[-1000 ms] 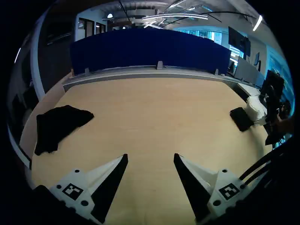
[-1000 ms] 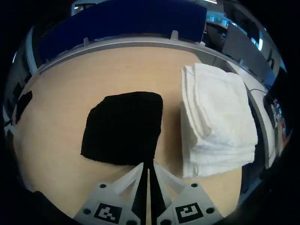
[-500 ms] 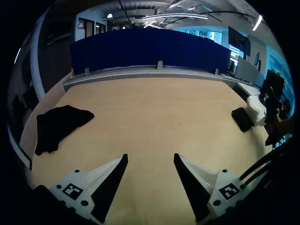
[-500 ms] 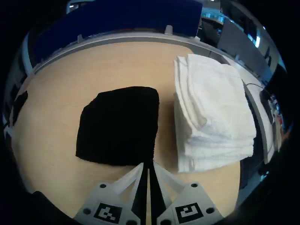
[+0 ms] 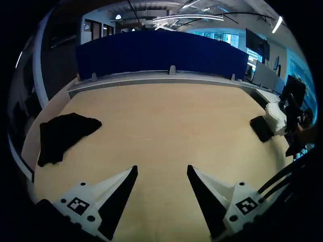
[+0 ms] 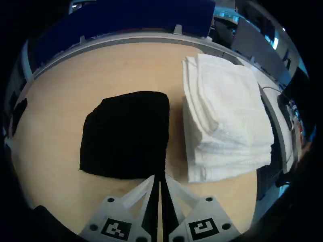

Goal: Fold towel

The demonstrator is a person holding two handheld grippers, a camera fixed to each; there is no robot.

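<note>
A folded black towel [image 6: 125, 135] lies flat on the wooden table [image 6: 60, 101], just left of a stack of folded white towels [image 6: 226, 121]. My right gripper [image 6: 160, 175] is shut, its tips pinching the black towel's near right corner. In the left gripper view the same black towel [image 5: 260, 128] and white stack [image 5: 276, 117] sit far off at the table's right end. A crumpled black towel [image 5: 60, 135] lies at the left. My left gripper [image 5: 161, 167] hangs open over bare table, holding nothing.
A blue partition [image 5: 161, 52] with a grey rail runs along the table's far edge. Monitors and chairs [image 5: 292, 94] stand beyond the right end, close to the white stack. The table's right edge [image 6: 278, 133] passes just behind the stack.
The folded black towel has slid a little closer to the white stack, its corner staying at my right gripper's tips. The left gripper has not moved.
</note>
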